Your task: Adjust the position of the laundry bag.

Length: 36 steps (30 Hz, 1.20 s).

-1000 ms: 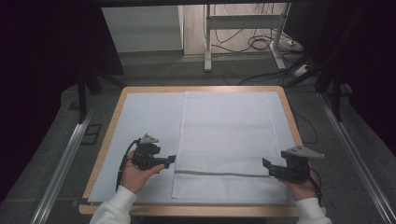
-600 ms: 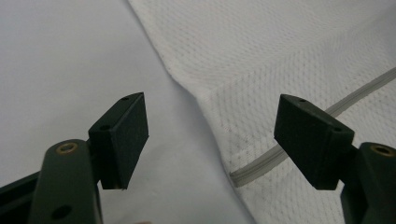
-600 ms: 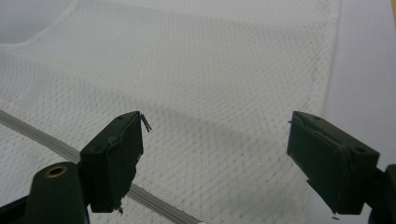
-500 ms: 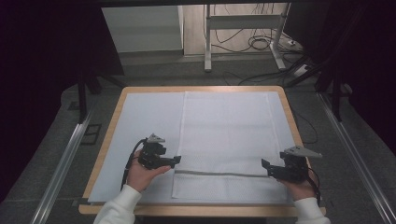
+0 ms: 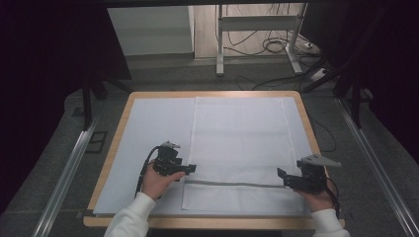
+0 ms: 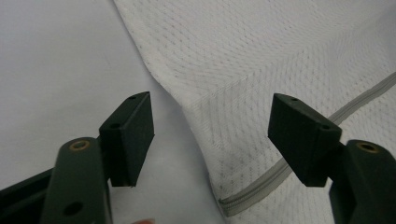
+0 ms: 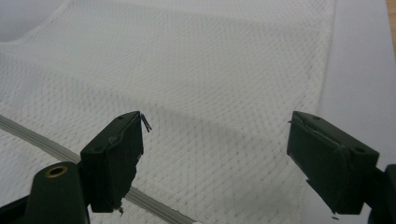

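A white mesh cloth [image 5: 242, 133] with a grey zipper [image 5: 232, 183] across its near part lies flat on the pale mat [image 5: 153, 128]. My left gripper [image 5: 190, 169] is at the cloth's left edge, just above the zipper's left end. Its jaws have just been closing a little but still stand open. In the left gripper view [image 6: 212, 135] the mesh edge [image 6: 187, 107] and the zipper's end [image 6: 280, 170] lie under the gap, unpressed. My right gripper [image 5: 280, 177] is open at the cloth's right edge, over the mesh [image 7: 210, 60], with the zipper [image 7: 42, 140] running under its left jaw.
The mat covers a wooden-rimmed table [image 5: 123, 123]. Metal rails [image 5: 69, 168] run along both sides on the floor. A desk frame with cables [image 5: 267, 44] stands beyond the far edge. Bare mat lies left of the cloth.
My left hand has shifted slightly right and down to the cloth's left edge, and its jaws have narrowed a little. The right hand has kept still.
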### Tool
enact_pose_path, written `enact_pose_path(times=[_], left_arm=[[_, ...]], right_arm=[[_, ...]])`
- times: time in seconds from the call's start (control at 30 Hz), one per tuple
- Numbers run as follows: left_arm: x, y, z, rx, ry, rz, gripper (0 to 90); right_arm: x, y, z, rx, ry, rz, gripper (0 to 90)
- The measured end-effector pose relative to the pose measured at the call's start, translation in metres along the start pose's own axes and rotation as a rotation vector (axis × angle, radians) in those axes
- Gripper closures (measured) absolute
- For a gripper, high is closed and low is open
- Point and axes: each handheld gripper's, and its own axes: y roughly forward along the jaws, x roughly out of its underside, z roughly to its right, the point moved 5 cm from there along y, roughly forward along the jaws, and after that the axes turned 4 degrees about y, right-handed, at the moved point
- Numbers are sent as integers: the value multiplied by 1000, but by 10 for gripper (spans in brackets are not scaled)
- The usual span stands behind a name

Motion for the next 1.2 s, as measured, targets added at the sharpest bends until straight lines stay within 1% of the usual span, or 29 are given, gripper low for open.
enact_pose_path(times=[0.07,0.17,0.2,0.23,0.3,0.33,0.4,0.5,0.53,0.6,0.63,0.67,0.73,0.77,0.8,0.87,0.93,1.0,1.03,1.07,1.17,1.2], left_arm=[[0,3,0,5,-7,-5,351],[0,7,0,14,-15,-16,357],[0,9,1,18,-21,-15,374],[1,10,0,26,-19,-30,385],[2,11,0,28,-17,-32,417],[2,11,0,33,-23,-29,417],[3,11,-1,38,-27,-28,450],[3,13,-1,40,-36,-26,487],[4,13,-1,37,-26,-35,487],[4,15,-1,34,-33,-35,528],[4,16,-1,36,-34,-39,528],[5,18,-1,39,-21,-54,566],[5,19,1,36,-27,-49,638],[5,20,2,42,-20,-53,638],[6,20,2,43,-9,-55,726],[5,21,4,23,15,-57,779],[6,21,4,20,20,-54,833],[6,21,4,24,32,-56,850],[6,20,4,23,44,-60,863],[6,21,5,19,48,-56,873],[6,21,5,17,46,-49,880],[7,20,5,17,56,-57,881]], right_arm=[[-1,0,-3,1,-7,3,182],[-1,0,-3,4,-12,2,182],[0,0,-3,6,-12,-1,182],[0,0,-3,8,-10,-3,183],[0,0,-3,2,-6,-5,182],[0,0,-3,2,-6,-5,182],[-1,-1,-3,-2,-10,-2,182],[-2,-2,-3,-2,-10,1,182],[-2,-2,-3,-2,-10,1,182],[-2,-2,-3,-1,-8,1,182],[-2,-2,-3,0,-10,2,182],[-2,-2,-3,2,-11,2,182],[-2,-2,-3,5,-12,3,182],[-3,-2,-3,9,-13,4,182],[-4,-3,-4,11,-16,8,182],[-4,-3,-5,16,-22,7,182],[-5,-2,-5,19,-28,2,182],[-6,-2,-4,21,-29,-5,182],[-7,-2,-3,19,-33,-17,182],[-13,-3,0,25,-29,-46,182],[-26,-5,6,72,-21,-77,182],[-30,-5,7,92,-21,-86,189]])
